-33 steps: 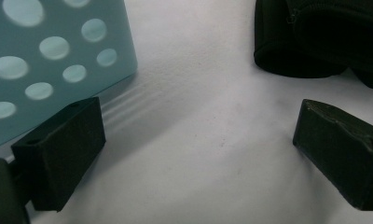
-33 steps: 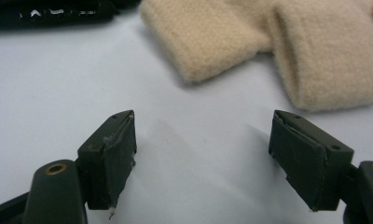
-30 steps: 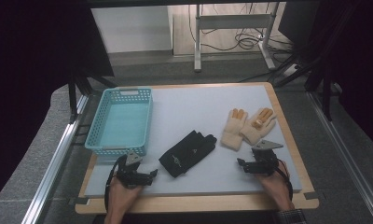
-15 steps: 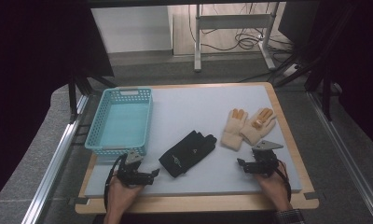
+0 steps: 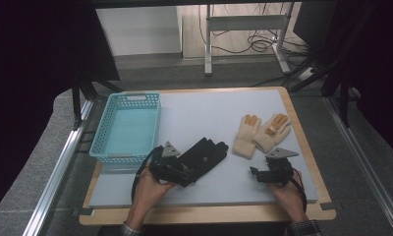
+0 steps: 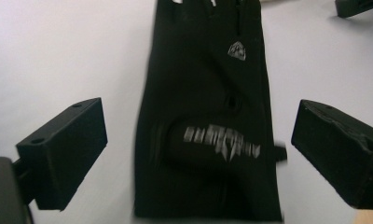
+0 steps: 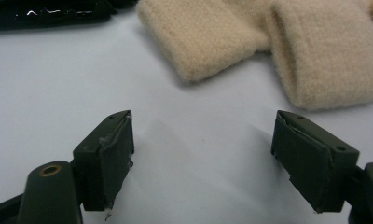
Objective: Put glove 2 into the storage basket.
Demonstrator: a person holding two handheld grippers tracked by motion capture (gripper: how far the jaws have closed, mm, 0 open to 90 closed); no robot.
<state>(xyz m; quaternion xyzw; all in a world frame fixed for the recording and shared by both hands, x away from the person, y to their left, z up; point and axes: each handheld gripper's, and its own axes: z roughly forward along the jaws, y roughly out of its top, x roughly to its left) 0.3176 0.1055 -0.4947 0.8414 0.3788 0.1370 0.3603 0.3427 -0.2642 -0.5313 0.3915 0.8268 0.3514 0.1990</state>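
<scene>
Now the left gripper (image 5: 184,169) has moved up to the black glove (image 5: 202,155) mid-counter, jaws open astride its cuff; a grasp seems next. Right gripper (image 5: 256,173) waits open near the beige gloves (image 5: 261,133).

Left gripper (image 5: 184,173) and right gripper (image 5: 257,174), both low, jaws wide apart.

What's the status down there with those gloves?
Left hand-held gripper open over black glove, cuff between the jaws, not clamped. Right hand-held gripper open, short of cream gloves. Nothing in the way.
</scene>
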